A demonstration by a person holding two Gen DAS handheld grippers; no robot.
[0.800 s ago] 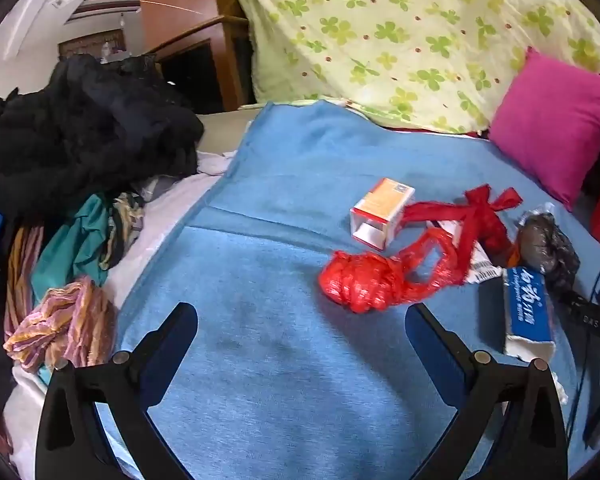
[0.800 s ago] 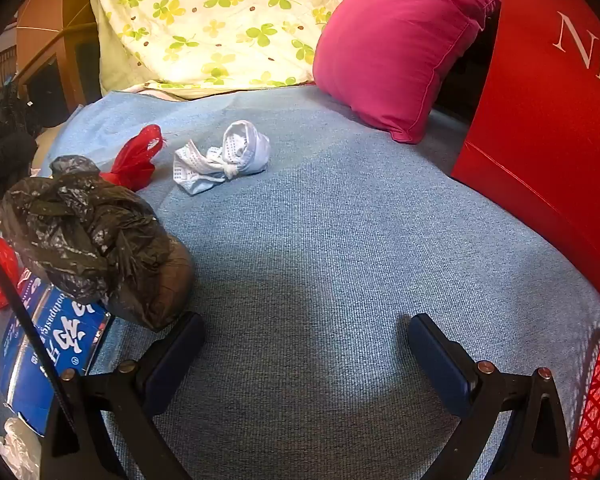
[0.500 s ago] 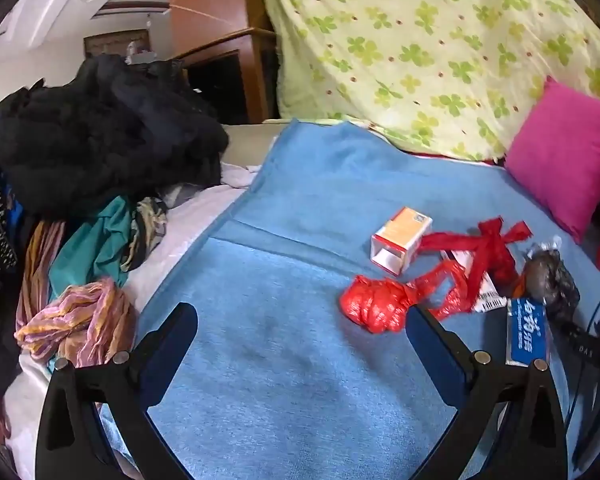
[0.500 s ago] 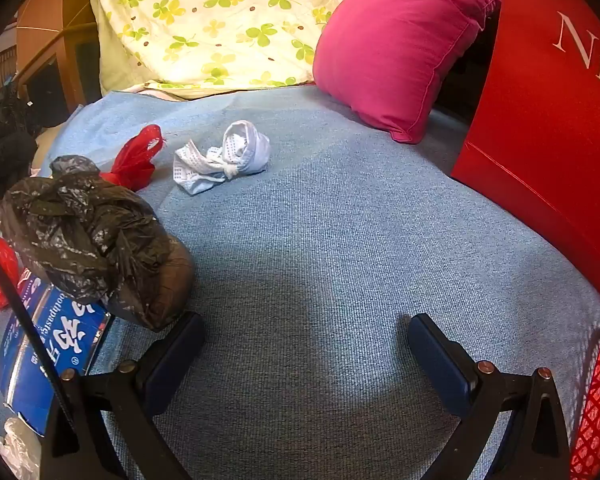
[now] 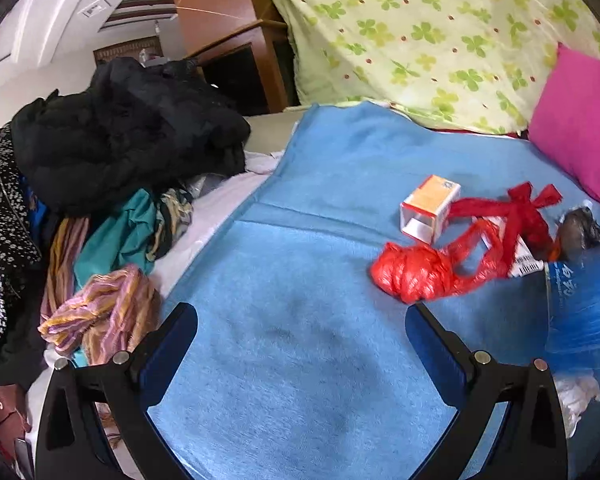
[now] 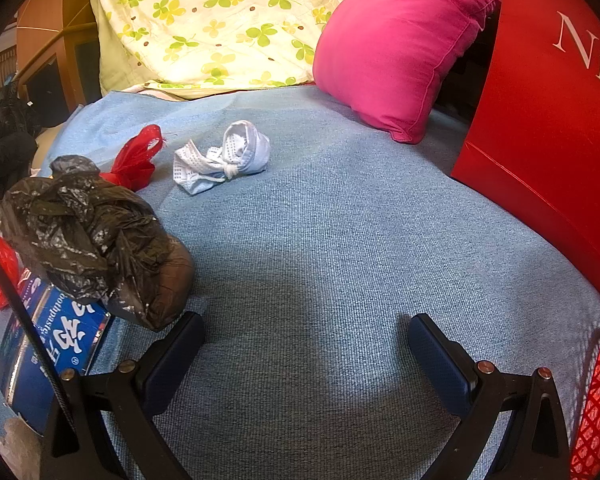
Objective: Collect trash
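Right now both grippers are hanging over the blue blanket (image 5: 300, 360) on the bed, and nothing is being picked up yet. The job looks like it is only starting, because all the trash is lying loose on the blanket.

The left gripper (image 5: 300, 322) is tilting down at the bed. Its jaws are standing wide open with only blanket between them. In the left wrist picture, a red plastic bag (image 5: 416, 274) is lying to the right of the middle, just beyond the tip of the right-hand jaw. A small orange box (image 5: 430, 208) is sitting just above it, and a blue toothpaste box (image 5: 576, 300) is blurring at the right edge. Clothes (image 5: 112, 144) are piling up at the left.

The right gripper (image 6: 306, 334) is tilting down too, a bit more steeply. Its jaws are also wide open and holding nothing. In the right wrist picture, a black plastic bag (image 6: 92, 236) is sitting at the left, right beside the left-hand jaw and partly on the toothpaste box. A crumpled white mask (image 6: 224, 158) is lying in the upper middle. A pink pillow (image 6: 404, 44) and a red paper bag (image 6: 548, 140) are filling the upper right.

Next, one gripper probably needs to slide sideways so a bag sits between its jaws, then squeeze.
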